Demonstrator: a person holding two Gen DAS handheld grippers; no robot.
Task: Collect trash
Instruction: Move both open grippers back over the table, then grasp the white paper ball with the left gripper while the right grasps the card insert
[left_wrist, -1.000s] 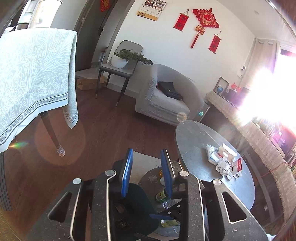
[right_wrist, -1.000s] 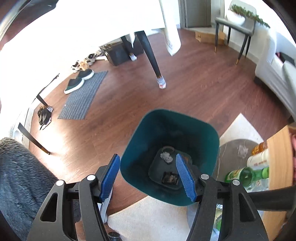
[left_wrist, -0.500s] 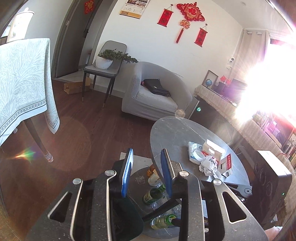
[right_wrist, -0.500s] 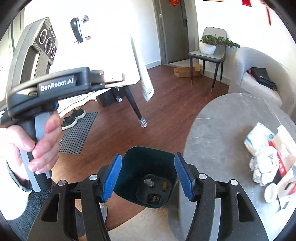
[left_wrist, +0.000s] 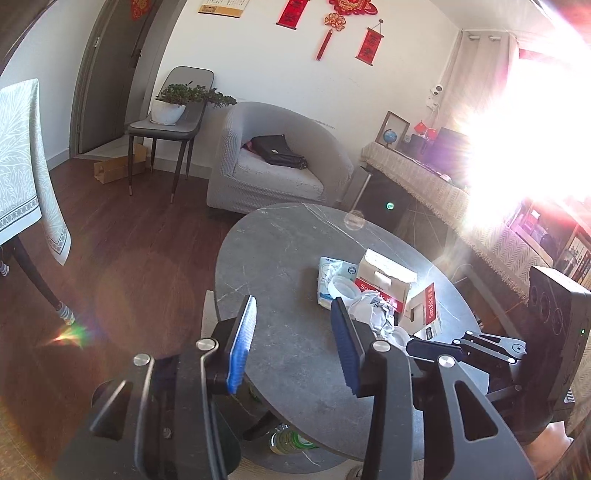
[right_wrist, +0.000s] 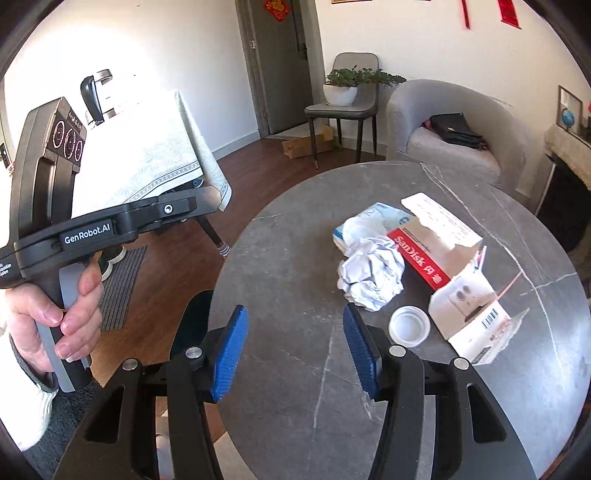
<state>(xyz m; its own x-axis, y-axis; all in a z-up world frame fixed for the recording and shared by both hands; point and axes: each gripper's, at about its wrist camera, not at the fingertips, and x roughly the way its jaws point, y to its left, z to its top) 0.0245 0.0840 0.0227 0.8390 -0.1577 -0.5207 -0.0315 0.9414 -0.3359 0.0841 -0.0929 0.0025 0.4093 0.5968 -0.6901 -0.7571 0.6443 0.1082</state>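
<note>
Trash lies on a round grey stone table (right_wrist: 295, 258): a crumpled white paper ball (right_wrist: 371, 275), a torn SanDisk cardboard box (right_wrist: 443, 251), a white plastic lid (right_wrist: 409, 326) and a blue-white wipes pack (right_wrist: 373, 219). The same pile shows in the left wrist view, with the paper ball (left_wrist: 373, 312) and box (left_wrist: 388, 280). My right gripper (right_wrist: 293, 349) is open and empty above the table, just short of the paper ball. My left gripper (left_wrist: 295, 336) is open and empty over the table's near side. The dark green bin's rim (right_wrist: 194, 317) peeks out at the table's left edge.
A grey armchair (left_wrist: 273, 162) with a black bag stands behind the table. A chair with a potted plant (left_wrist: 173, 107) is by the door. A clothed dining table (right_wrist: 147, 162) is at left. Bottles (left_wrist: 288, 441) sit on the lower shelf.
Both grippers have risen from over the green bin and swung right toward the table top. The trash pile is now straight ahead and closer. Both grippers stay open.
</note>
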